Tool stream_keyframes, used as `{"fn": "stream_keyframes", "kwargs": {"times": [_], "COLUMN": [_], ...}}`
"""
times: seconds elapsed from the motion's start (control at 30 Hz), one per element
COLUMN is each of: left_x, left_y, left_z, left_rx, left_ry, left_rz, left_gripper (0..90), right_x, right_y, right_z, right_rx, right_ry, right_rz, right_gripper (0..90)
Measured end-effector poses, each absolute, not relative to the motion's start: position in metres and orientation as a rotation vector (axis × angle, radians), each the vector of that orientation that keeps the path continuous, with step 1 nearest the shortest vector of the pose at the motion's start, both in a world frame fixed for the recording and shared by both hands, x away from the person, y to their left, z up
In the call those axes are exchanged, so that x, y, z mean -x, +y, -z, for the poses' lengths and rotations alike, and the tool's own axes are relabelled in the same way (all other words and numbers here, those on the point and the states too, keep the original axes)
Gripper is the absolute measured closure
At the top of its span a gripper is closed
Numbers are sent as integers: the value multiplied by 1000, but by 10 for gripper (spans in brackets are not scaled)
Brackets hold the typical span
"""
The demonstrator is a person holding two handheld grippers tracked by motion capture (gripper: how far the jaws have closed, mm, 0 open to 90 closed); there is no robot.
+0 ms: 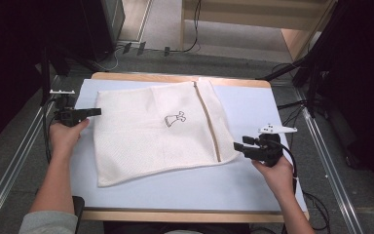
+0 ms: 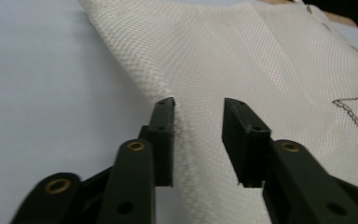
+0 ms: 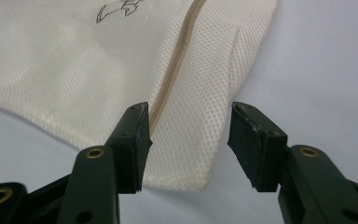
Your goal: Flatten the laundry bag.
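Mesh bag (image 1: 151, 136) looks light and floppy, so we, both grippers (image 1: 93, 111) (image 1: 237, 146) half-open and empty, would pinch its side edges.

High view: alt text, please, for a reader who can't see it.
A cream mesh bag with a zipper and a small dress drawing lies flat on a pale table. Open left tongs and right tongs sit at its side edges.
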State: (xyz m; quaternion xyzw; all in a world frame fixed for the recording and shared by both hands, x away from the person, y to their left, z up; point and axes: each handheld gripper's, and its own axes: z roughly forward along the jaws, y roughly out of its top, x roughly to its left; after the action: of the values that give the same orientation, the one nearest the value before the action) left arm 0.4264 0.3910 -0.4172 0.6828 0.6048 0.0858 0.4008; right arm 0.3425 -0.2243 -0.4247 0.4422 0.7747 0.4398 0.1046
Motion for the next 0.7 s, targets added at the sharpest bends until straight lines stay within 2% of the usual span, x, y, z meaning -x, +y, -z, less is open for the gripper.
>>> {"fn": "stream_keyframes", "kwargs": {"times": [0.17,0.7], "left_x": [-408,-343], "left_y": [392,374], "left_z": [410,420], "left_rx": [-1726,-1851], "left_ry": [1530,1564], "left_rz": [-228,-225], "left_gripper": [528,522], "right_x": [-362,-439], "right_y": [-211,-182], "right_z": [426,440], "right_rx": [-1271,-1295], "right_ry": [2304,2350], "right_rz": [-1272,-1175], "right_gripper": [508,503]}}
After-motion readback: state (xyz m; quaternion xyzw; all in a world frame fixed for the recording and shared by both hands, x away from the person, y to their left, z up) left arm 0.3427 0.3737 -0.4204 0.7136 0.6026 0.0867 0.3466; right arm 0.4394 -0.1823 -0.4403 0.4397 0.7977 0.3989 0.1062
